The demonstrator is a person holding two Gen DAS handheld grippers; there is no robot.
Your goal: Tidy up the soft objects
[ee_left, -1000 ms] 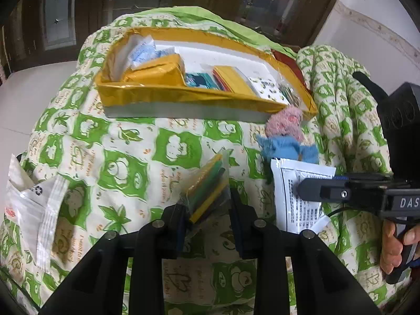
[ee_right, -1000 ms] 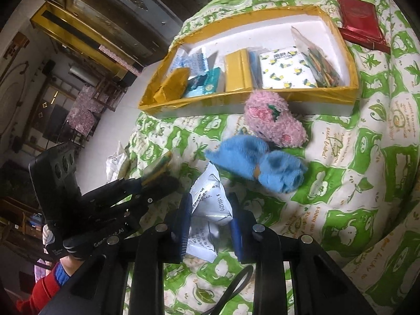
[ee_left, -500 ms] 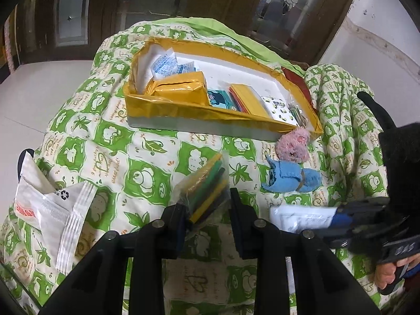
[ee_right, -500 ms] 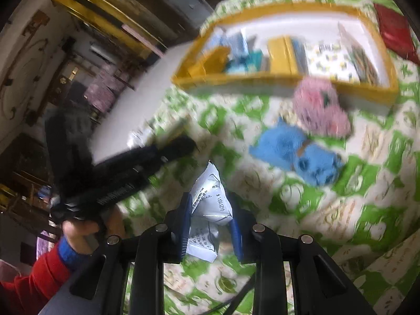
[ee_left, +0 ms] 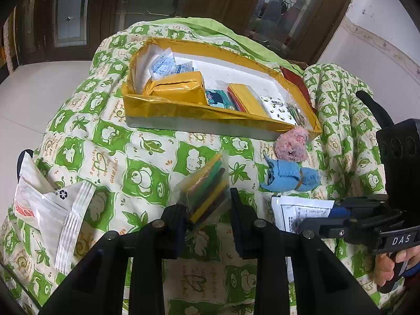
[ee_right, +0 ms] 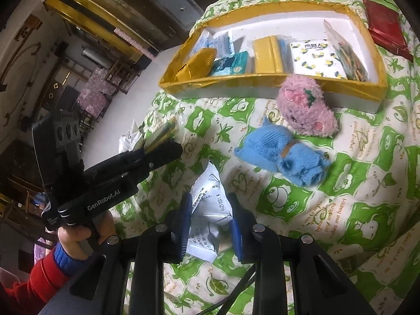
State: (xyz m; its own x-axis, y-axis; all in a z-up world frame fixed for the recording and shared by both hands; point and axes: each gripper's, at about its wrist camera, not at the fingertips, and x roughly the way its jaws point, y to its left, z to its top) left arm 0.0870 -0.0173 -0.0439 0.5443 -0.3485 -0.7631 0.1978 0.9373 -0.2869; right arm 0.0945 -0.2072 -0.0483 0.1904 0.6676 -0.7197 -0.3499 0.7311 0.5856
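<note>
Left gripper (ee_left: 207, 212) was clamped on a clear plastic packet of coloured strips (yellow, green, dark) (ee_left: 207, 183), lifted just above the green-and-cream patterned quilt (ee_left: 147, 162). Right gripper (ee_right: 208, 223) was closed narrow on a crumpled white printed sachet (ee_right: 210, 202), blue pads pressing both its sides, also off the quilt.

On the quilt ahead: a fuzzy pink plush toy (ee_right: 307, 107) touching the near wall of the shallow yellow-rimmed white tray (ee_right: 262, 84); a folded blue knit cloth with a tan band (ee_right: 283, 155) just beside the toy, on its nearer side.

The tray held a gold foil pack (ee_left: 178, 89), blue-and-white sachets (ee_left: 165, 63), a teal packet (ee_left: 218, 98), a yellow pack (ee_left: 246, 97), a lemon-print white packet (ee_right: 316, 57) and a clear packet of sticks (ee_right: 349, 55).

A white plastic bag with red print (ee_left: 47, 210) lay at the quilt's left edge. A red flat item (ee_right: 386, 29) lay beyond the tray's right end.
</note>
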